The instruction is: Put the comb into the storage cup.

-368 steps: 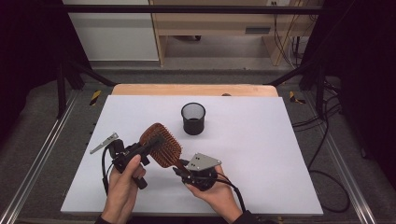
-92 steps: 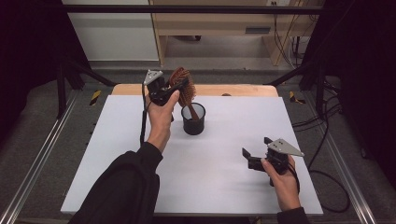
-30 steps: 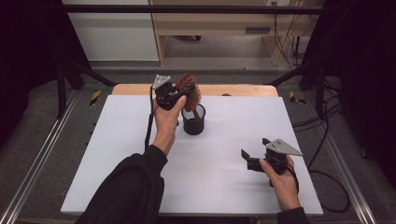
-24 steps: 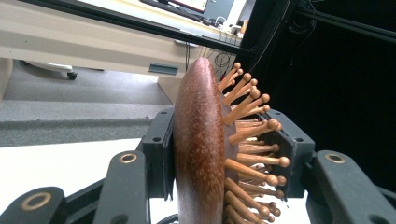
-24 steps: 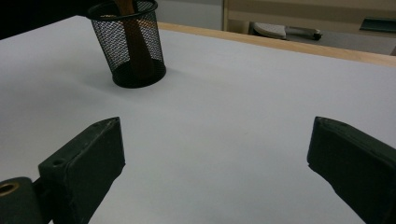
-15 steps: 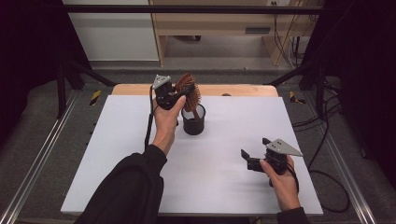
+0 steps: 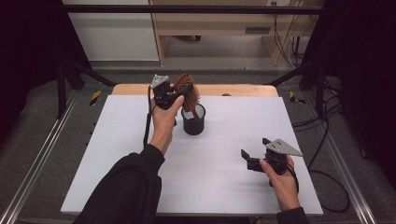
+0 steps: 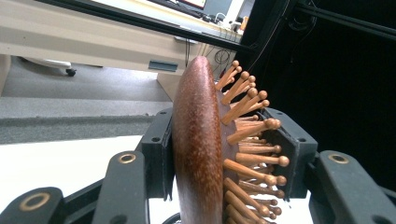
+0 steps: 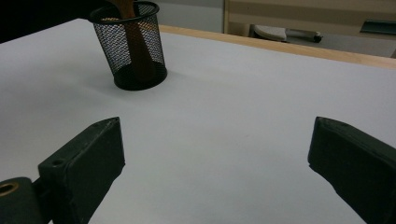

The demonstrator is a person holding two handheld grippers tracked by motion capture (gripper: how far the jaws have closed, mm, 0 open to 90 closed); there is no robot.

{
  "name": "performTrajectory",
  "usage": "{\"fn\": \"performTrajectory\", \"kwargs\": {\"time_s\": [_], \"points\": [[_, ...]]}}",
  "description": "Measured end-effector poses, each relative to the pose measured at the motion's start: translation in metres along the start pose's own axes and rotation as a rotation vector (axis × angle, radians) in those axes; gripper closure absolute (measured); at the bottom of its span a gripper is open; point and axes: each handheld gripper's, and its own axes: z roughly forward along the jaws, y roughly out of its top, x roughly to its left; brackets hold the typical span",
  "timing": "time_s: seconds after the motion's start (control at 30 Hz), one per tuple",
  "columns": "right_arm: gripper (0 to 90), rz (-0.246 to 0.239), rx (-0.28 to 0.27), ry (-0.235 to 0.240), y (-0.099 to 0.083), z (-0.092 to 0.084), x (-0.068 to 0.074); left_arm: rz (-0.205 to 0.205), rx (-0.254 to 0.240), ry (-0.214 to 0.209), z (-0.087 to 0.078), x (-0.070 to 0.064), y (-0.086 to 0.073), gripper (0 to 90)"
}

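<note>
Since half a second ago almost nothing has shifted: the left gripper (image 7: 173,97) remains clamped across the head of the brown wooden paddle hairbrush with ball-tipped pins (image 8: 205,154), one jaw on its smooth back and the other among the pins, keeping it upright. Directly below, its handle stands inside the black wire-mesh cup (image 7: 194,120), apparently for a controlled release. Well apart, the right gripper (image 7: 254,158) rests wide open above the white tabletop (image 7: 224,177).

A brown wooden hairbrush (image 7: 188,91) with ball-tipped wooden pins is held upright, its head clamped between the left gripper's (image 7: 173,96) jaws, its handle lowered into the black mesh cup (image 7: 194,120) just below.
</note>
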Motion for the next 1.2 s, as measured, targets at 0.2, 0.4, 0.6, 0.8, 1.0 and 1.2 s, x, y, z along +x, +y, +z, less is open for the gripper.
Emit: {"fn": "performTrajectory", "kwargs": {"time_s": [0.2, 0.4, 0.6, 0.8, 1.0, 1.2], "points": [[4.0, 0.001, 0.005, -0.006, 0.0, 0.001, 0.0, 0.005, 0.002, -0.001, 0.0, 0.001, 0.0, 48.6], [3.9, 0.002, -0.001, -0.003, 0.0, 0.0, 0.0, 0.011, 0.008, -0.004, -0.001, 0.004, 0.0, 47.8], [3.8, -0.003, 0.002, -0.001, 0.0, 0.001, 0.0, 0.007, 0.013, 0.006, -0.001, 0.01, 0.0, 46.7], [3.8, 0.002, -0.002, 0.001, 0.0, 0.0, 0.0, 0.014, 0.016, 0.009, -0.002, 0.014, 0.0, 45.5], [3.8, -0.002, -0.001, 0.002, 0.0, 0.0, 0.001, 0.019, 0.019, 0.014, -0.003, 0.017, -0.001, 44.0], [3.8, -0.002, 0.0, 0.003, 0.0, 0.001, 0.001, 0.018, 0.021, 0.021, -0.004, 0.022, -0.002, 42.8]]}}
